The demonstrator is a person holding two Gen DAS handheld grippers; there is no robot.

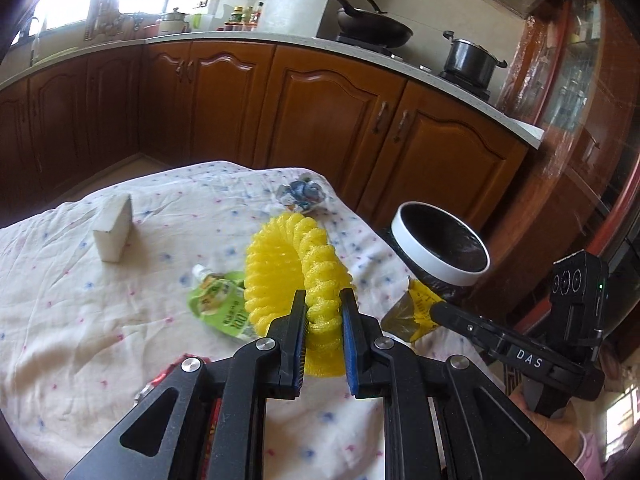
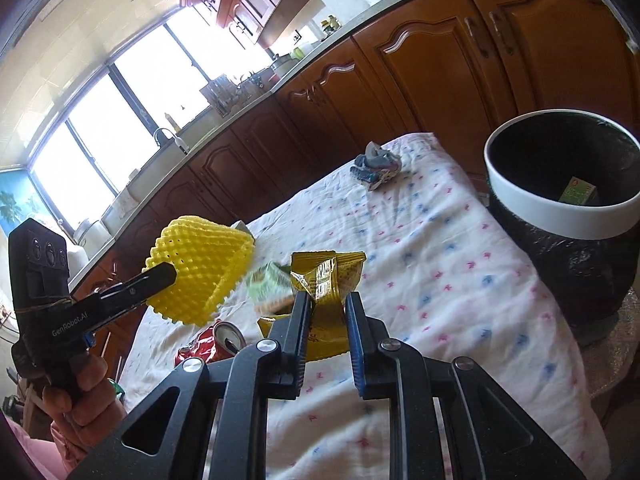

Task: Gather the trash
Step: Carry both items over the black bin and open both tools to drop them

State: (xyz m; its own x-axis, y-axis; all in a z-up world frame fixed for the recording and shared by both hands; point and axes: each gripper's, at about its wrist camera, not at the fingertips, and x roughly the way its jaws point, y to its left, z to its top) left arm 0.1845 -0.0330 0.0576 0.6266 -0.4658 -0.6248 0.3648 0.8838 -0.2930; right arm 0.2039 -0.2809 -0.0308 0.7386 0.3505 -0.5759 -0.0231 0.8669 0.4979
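My left gripper (image 1: 323,300) is shut on a yellow foam fruit net (image 1: 288,264) and holds it above the cloth-covered table (image 1: 80,312). It also shows in the right wrist view (image 2: 200,272). My right gripper (image 2: 327,300) is shut on a gold snack wrapper (image 2: 328,276), seen in the left wrist view (image 1: 416,312) near the bin. The white-rimmed bin with a black liner (image 2: 560,216) stands past the table's right edge (image 1: 436,256) and holds a green carton (image 2: 580,192). A green pouch (image 1: 220,304), a crushed red can (image 2: 212,344) and a crumpled blue-white wrapper (image 1: 302,194) lie on the cloth.
A white block (image 1: 114,232) stands on the table's left part. Wooden kitchen cabinets (image 1: 320,112) run behind the table, with a wok (image 1: 372,28) and a pot (image 1: 468,60) on the counter. A glass-fronted cabinet (image 1: 580,80) is on the right.
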